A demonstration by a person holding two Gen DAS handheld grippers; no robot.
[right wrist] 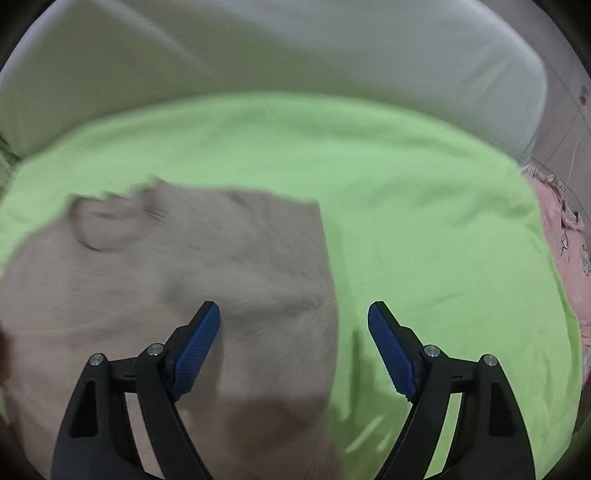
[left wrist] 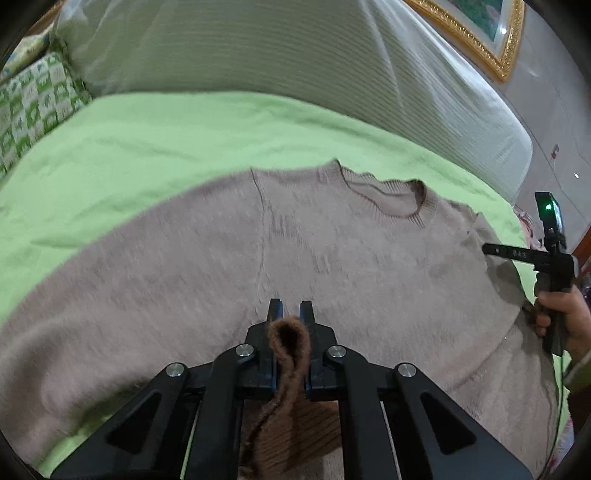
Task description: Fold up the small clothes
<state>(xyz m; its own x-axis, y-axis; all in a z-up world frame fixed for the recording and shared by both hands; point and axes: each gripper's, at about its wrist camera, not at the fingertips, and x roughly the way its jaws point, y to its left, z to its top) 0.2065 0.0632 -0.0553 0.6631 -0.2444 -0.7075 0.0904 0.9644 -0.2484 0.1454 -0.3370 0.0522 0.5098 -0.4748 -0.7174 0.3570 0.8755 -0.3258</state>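
A beige knitted sweater (left wrist: 332, 251) lies spread flat on a green blanket (left wrist: 147, 140), with its collar (left wrist: 388, 199) at the far side. My left gripper (left wrist: 291, 310) is shut on a fold of darker brown ribbed knit (left wrist: 288, 343), which stands up between the pads just above the sweater's near part. In the right wrist view my right gripper (right wrist: 293, 314) is open and holds nothing. It hangs over the sweater's (right wrist: 166, 266) right edge, its left pad above the fabric and its right pad above the blanket (right wrist: 424, 221). In the left wrist view a hand (left wrist: 569, 317) holds that right gripper (left wrist: 495, 251) by the sweater's right shoulder.
A large white ribbed cushion (left wrist: 258, 48) lies along the far side of the blanket. A green patterned pillow (left wrist: 33, 99) sits at the far left and a gold picture frame (left wrist: 480, 33) at the far right. Pink printed cloth (right wrist: 569, 251) lies beyond the blanket's right edge.
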